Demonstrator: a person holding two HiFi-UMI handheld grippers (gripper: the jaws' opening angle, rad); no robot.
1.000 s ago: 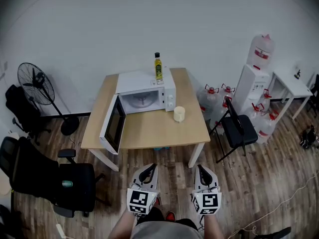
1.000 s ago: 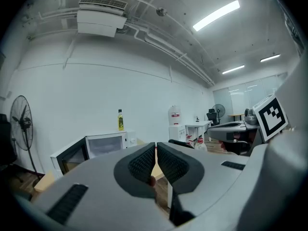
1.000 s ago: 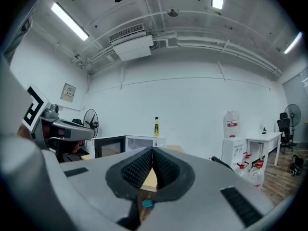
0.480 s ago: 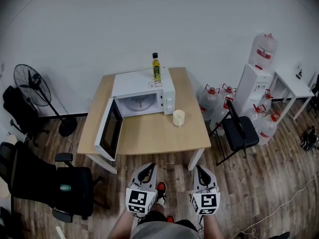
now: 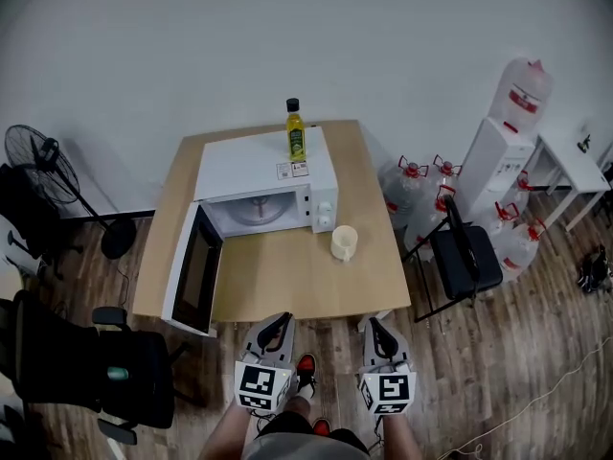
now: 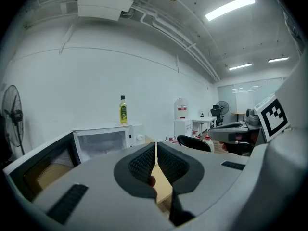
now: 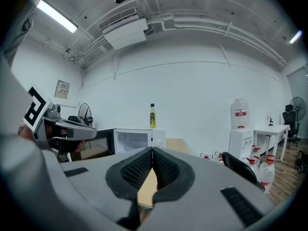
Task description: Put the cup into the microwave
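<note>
Our left tongs and right tongs are pressed together, empty; left so, they could topple the cup at centre frame.

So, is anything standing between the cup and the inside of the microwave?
Nothing visible does. The microwave door hangs open to the left, the cup stands on the table right of the opening, and only bare tabletop lies between. The bottle stands on top, out of the way.
</note>
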